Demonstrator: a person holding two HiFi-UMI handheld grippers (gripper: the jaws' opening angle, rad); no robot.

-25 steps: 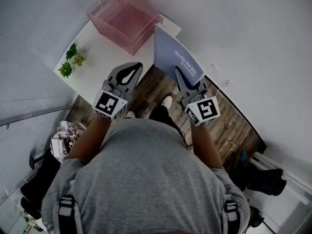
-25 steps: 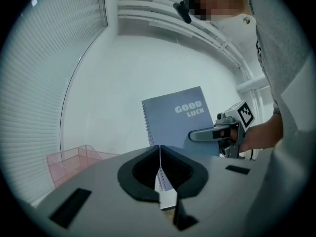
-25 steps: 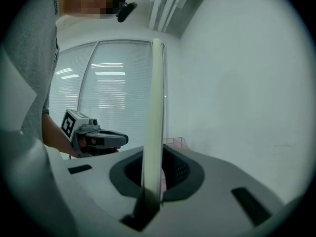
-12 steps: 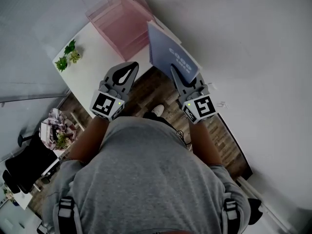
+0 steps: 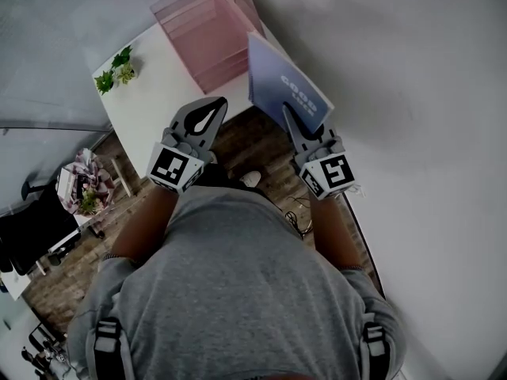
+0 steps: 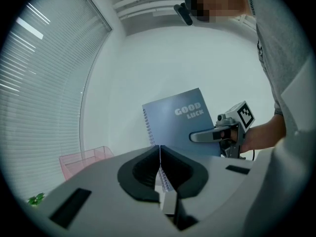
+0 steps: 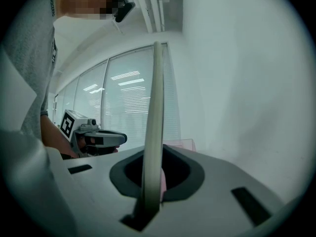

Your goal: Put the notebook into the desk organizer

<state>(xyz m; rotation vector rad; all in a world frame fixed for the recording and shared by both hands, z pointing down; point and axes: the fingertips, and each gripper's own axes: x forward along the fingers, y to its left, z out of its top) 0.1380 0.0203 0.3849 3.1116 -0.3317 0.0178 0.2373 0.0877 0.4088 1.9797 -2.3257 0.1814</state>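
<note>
The right tool (image 5: pixel 291 121) grips the notebook (image 5: pixel 287 93) standing tall, its cover facing the left tool (image 5: pixel 207 115), clenched empty, while the right's own view catches only its thin edge.

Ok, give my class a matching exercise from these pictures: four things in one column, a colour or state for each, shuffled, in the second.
Column one
1. notebook
2. desk organizer
3. plant
4. left tool

Column two
A. green, leafy
B. shut, nothing in it
C. pink, see-through
D. blue-grey, gripped by the right tool

Pairs: 1-D, 2-C, 3-A, 4-B
</note>
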